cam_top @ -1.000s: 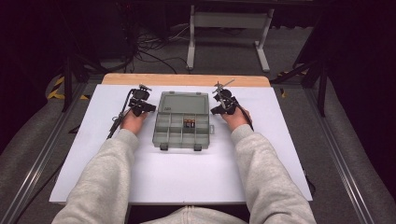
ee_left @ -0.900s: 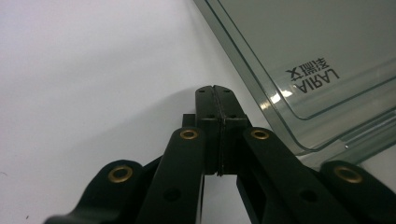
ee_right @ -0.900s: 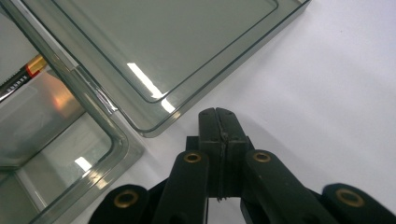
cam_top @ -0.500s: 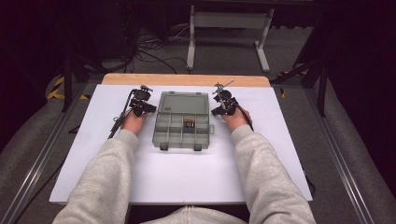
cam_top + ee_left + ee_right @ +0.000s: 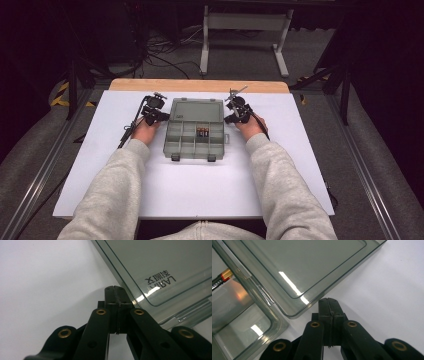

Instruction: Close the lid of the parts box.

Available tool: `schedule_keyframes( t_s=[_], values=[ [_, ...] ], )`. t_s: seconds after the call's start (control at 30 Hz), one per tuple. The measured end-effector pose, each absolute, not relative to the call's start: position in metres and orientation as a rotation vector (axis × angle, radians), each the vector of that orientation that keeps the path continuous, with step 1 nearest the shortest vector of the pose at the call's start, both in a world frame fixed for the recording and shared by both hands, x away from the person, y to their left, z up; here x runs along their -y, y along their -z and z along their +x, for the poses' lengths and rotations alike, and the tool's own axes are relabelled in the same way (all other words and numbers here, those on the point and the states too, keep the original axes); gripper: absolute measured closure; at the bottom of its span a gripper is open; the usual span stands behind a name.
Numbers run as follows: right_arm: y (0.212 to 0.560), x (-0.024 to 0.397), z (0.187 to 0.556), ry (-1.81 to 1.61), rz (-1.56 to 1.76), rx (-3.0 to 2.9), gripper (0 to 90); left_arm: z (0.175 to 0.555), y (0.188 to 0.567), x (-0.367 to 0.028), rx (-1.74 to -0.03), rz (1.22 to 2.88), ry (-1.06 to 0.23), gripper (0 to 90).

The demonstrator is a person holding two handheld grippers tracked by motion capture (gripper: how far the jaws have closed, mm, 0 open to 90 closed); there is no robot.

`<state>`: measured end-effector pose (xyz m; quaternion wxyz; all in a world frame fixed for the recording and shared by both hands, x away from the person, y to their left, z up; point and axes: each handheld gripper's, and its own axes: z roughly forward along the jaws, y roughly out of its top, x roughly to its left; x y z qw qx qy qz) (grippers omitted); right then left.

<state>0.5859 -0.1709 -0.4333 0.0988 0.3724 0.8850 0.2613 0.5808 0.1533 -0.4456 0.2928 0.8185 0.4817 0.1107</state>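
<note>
On the white table (image 5: 190, 190) we see the open storage box (image 5: 195, 129) lying flat in the same spot as a second ago, lid folded back toward the far edge, batteries (image 5: 202, 132) in a middle compartment. Nothing has shifted since then. Our left gripper (image 5: 161, 116) rests just beside the box's left edge, jaws pressed together on nothing. Our right gripper (image 5: 230, 119) sits by the right edge, likewise closed and empty, both hands unmoved.
</note>
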Motion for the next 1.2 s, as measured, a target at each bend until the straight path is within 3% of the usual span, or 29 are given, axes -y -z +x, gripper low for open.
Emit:
schedule_keyframes(
  t_s=[1.2],
  values=[
    [0.424, 0.165, 0.589, -0.848, 1.052, -2.555, 90.0, 0.583, 0.438, -0.156, -1.267, 2.114, -0.306, 89.5]
  ],
)
